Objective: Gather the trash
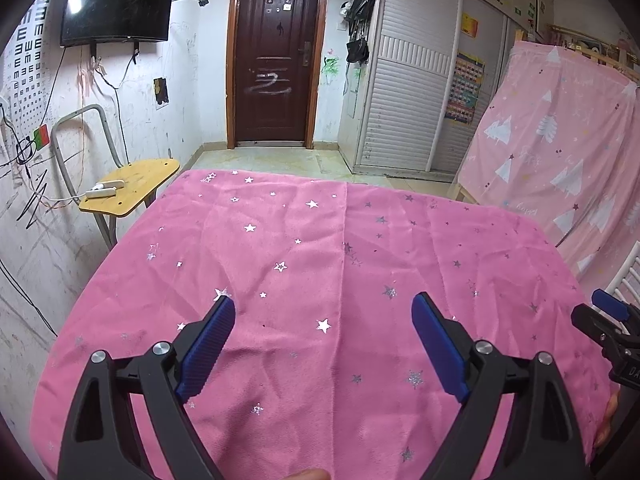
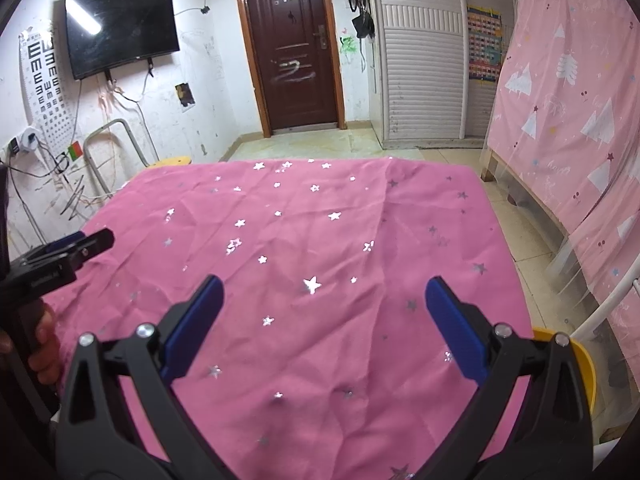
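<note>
Two tongs hover over the table, and both hold nothing; the left tongs (image 1: pixel 323 312) stand spread wide, blue pads well apart above the pink star-printed cloth (image 1: pixel 320 240), and the right tongs (image 2: pixel 323 294) gape just as wide over the same cloth; each shows at the edge of the other's view, side by side and apart. No trash is visible anywhere on the cloth in either view; its surface shows only wrinkles and silver stars, so where the trash lies cannot be told from here. A yellow bin (image 2: pixel 582 364) peeks out just beside the table's right edge, behind the right tongs, and is likely the place for collected items, though its inside is hidden. I judge the task to stand either at its very start or at its finish; the pictures do not settle which. The next move calls for finding the trash first, perhaps beyond the cloth's edges or on the floor (image 2: pixel 304 142), then closing one pair of tongs on it.
</note>
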`<state>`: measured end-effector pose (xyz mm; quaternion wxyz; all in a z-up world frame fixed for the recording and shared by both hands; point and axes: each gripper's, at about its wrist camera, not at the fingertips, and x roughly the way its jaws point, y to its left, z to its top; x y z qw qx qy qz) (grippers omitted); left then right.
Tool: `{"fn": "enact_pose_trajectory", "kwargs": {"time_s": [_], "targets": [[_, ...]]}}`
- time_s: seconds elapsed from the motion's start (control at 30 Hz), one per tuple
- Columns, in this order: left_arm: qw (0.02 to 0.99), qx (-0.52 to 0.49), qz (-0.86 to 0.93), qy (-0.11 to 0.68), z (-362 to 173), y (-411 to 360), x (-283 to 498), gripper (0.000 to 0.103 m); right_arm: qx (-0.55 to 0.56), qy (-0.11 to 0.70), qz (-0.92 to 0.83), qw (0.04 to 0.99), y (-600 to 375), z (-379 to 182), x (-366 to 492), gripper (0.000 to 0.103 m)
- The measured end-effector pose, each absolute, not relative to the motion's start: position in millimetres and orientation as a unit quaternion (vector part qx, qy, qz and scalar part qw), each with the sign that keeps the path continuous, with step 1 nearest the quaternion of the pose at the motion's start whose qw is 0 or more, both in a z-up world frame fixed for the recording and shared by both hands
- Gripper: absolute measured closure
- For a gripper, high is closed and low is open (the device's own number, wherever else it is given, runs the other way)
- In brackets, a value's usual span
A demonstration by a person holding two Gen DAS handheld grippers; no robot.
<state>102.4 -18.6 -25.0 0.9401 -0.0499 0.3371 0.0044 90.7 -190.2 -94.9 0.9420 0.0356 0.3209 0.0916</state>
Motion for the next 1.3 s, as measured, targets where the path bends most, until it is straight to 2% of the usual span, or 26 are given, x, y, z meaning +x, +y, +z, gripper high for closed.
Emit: {"fn": "enact_pose_trajectory", "kwargs": {"time_s": [1.3], "targets": [[0.939, -0.055, 0.008, 0.34, -27.4, -18.2, 102.8, 0.02, 0.036, 0.325, 0.095, 0.94, -189.1, -97.6, 90.7, 0.006]]}}
